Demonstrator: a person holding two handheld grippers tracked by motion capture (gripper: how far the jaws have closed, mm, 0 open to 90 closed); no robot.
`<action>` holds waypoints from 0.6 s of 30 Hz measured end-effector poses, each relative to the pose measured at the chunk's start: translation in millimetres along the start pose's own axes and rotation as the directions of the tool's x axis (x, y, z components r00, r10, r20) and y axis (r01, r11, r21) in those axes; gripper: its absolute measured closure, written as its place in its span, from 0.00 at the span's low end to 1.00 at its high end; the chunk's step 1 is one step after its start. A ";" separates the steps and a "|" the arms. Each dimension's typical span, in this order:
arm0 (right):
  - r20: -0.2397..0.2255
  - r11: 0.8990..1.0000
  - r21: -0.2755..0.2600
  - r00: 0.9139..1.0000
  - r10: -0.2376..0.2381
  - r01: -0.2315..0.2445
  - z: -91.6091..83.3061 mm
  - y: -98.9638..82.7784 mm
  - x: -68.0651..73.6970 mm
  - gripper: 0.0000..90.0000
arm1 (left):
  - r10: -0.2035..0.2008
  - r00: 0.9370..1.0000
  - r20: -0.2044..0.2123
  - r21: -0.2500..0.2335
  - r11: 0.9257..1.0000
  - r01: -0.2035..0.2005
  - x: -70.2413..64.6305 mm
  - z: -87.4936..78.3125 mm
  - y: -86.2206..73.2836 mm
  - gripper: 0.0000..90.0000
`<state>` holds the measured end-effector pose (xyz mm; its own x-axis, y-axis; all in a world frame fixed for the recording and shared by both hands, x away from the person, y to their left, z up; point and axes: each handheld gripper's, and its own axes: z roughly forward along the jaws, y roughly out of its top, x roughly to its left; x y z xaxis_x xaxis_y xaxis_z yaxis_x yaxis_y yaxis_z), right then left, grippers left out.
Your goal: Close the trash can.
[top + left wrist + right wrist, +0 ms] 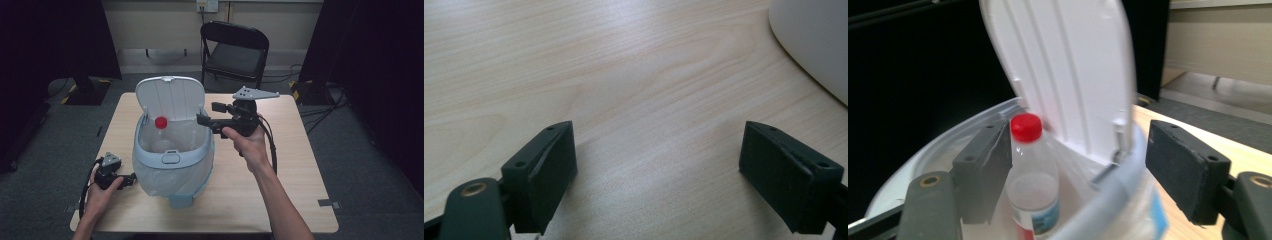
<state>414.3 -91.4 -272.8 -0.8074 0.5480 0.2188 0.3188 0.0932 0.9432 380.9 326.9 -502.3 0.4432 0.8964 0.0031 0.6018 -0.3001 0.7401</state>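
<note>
A pale blue lidded bin [145, 156] with a clear liner stands on the table, its white lid [170, 97] tipped up and back. A clear bottle with a red cap [160, 131] stands upright inside. My right gripper [208, 114] hovers at the bin's right rim, pointing left over the opening, open and holding nothing. In the right gripper view the bottle [1032, 185] is beyond the left jaw, the lid [1068, 65] is behind it, and the gripper [1078, 170] is empty. My left gripper [131, 179] rests low on the table left of the bin, open [659, 170] over bare wood.
The wooden table [285, 165] has free surface right of the bin and along the front. A black folding chair [235, 50] stands behind the far edge. Dark curtains flank both sides. The bin's white side [819, 45] is close to the left gripper.
</note>
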 end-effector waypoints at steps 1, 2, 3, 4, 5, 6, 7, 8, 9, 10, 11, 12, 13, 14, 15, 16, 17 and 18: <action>0.011 1.000 0.002 1.000 0.000 0.000 -0.6 0.2 -2.8 0.29 | -0.002 1.000 0.000 -0.001 1.000 0.002 -0.1 0.1 0.1 0.16; 0.020 1.000 0.008 1.000 0.006 -0.006 -0.8 0.4 -6.5 0.29 | -0.003 1.000 0.000 0.000 1.000 0.003 -0.1 0.3 0.2 0.16; 0.034 1.000 0.013 0.999 0.014 -0.014 -0.9 0.5 -10.8 0.29 | -0.006 1.000 -0.003 0.000 1.000 0.006 -0.2 0.8 0.5 0.16; 0.051 1.000 0.019 0.999 0.013 -0.014 -0.7 0.9 -15.1 0.29 | -0.006 1.000 -0.003 0.002 1.000 0.006 -0.2 1.1 0.9 0.16; 0.066 1.000 0.023 0.998 0.017 -0.018 -0.4 1.2 -20.1 0.29 | -0.004 1.000 -0.002 0.003 1.000 0.004 0.1 1.4 1.2 0.15; 0.075 0.999 0.025 0.997 0.026 -0.028 0.0 1.6 -25.3 0.29 | -0.003 1.000 0.002 0.004 1.000 0.003 0.3 1.7 1.4 0.15; 0.087 0.999 0.026 0.996 0.033 -0.035 0.4 2.1 -30.2 0.29 | -0.004 1.000 0.002 0.006 1.000 0.004 0.3 1.7 1.7 0.15; 0.099 0.999 0.024 0.994 0.038 -0.041 1.4 2.8 -34.9 0.29 | -0.005 1.000 0.002 0.006 1.000 0.005 0.2 2.0 1.8 0.15; 0.111 0.999 0.023 0.993 0.043 -0.046 2.8 3.8 -39.0 0.29 | -0.005 1.000 0.001 0.006 1.000 0.005 0.3 2.0 1.9 0.14; 0.124 0.998 0.024 0.991 0.048 -0.051 4.5 4.8 -42.4 0.28 | -0.005 1.000 -0.002 0.005 1.000 0.005 0.3 2.2 2.1 0.14; 0.135 0.998 0.026 0.989 0.054 -0.058 6.7 6.0 -45.2 0.27 | -0.007 1.000 -0.003 0.004 1.000 0.007 0.1 2.3 2.2 0.14; 0.137 0.998 0.023 0.989 0.062 -0.066 8.7 7.3 -47.4 0.26 | -0.007 1.000 -0.004 0.005 1.000 0.007 0.2 2.3 2.2 0.14; 0.138 0.997 0.030 0.989 0.061 -0.066 10.6 8.8 -49.0 0.26 | -0.008 1.000 -0.005 0.006 1.000 0.008 0.1 2.3 2.3 0.14; 0.155 0.997 0.037 0.986 0.054 -0.060 12.5 10.8 -50.6 0.26 | -0.009 1.000 -0.005 0.006 1.000 0.009 0.1 2.3 2.3 0.14; 0.186 0.998 0.036 0.981 0.048 -0.056 14.3 13.8 -52.8 0.26 | -0.009 1.000 -0.005 0.005 1.000 0.009 0.1 2.4 2.3 0.14; 0.193 0.998 0.036 0.980 0.046 -0.054 15.5 15.8 -54.4 0.26 | -0.008 1.000 -0.005 0.006 1.000 0.008 0.1 2.3 2.3 0.14; 0.201 0.998 0.035 0.978 0.052 -0.061 17.0 18.7 -57.3 0.26 | -0.009 1.000 -0.005 0.005 1.000 0.009 0.1 2.4 2.3 0.14; 0.211 0.997 0.028 0.976 0.059 -0.066 18.0 21.6 -59.8 0.26 | -0.009 1.000 -0.005 0.005 1.000 0.009 0.1 2.4 2.3 0.14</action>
<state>478.5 -107.1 -270.0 -0.6642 0.7156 0.2161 0.3855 0.0802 0.9192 383.9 325.5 -502.3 0.4347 0.9006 -0.0004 0.6091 -0.2937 0.7367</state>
